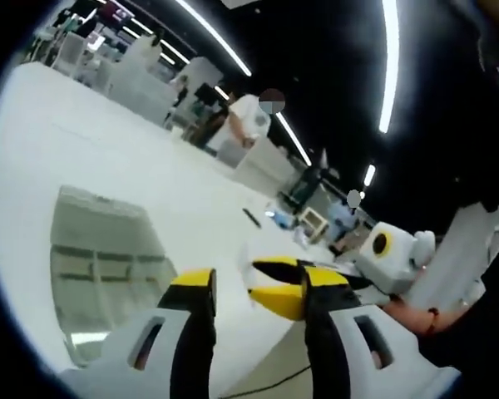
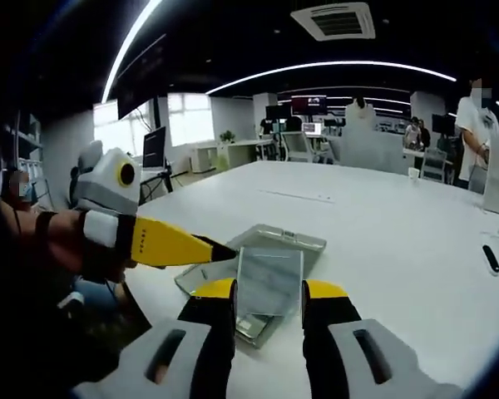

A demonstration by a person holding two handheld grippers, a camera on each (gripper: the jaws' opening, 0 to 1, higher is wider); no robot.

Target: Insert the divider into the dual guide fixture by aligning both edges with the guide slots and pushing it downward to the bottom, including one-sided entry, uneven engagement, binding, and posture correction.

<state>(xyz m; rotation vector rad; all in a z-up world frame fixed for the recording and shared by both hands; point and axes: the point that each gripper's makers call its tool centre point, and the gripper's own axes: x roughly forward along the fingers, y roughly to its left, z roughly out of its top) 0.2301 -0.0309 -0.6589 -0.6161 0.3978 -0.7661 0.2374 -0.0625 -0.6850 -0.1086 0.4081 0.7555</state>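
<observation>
Right gripper view: the right gripper (image 2: 269, 293), with black jaws capped in yellow, stands with its jaws narrowly apart and closed on a thin, clear rectangular plastic divider (image 2: 269, 280). The divider stands upright between the jaws, its lower edges touching them on both sides and its upper part rising above the yellow caps. It is see-through with a faint grey sheen, and the fixture behind shows through it. Just behind and beneath it lies the flat grey rectangular guide fixture (image 2: 274, 239) with rounded corners, resting on the wide white desk (image 2: 382, 224). The left gripper (image 2: 220, 252) enters from the left, held by a hand with a black and white wrist band; its yellow, black-tipped jaws reach to the left edge of the divider, at or very near the fixture's edge. Whether those tips grip anything cannot be told here.

Left gripper view: the left gripper (image 1: 254, 291) shows its own two jaws set moderately apart with nothing between them. The right gripper (image 1: 287, 287) comes in from the right, its yellow tips just above them. The grey fixture (image 1: 108, 266) lies on the desk (image 1: 108, 150) to the left of the jaws. A person in a white shirt (image 1: 248, 116) stands in the background.
</observation>
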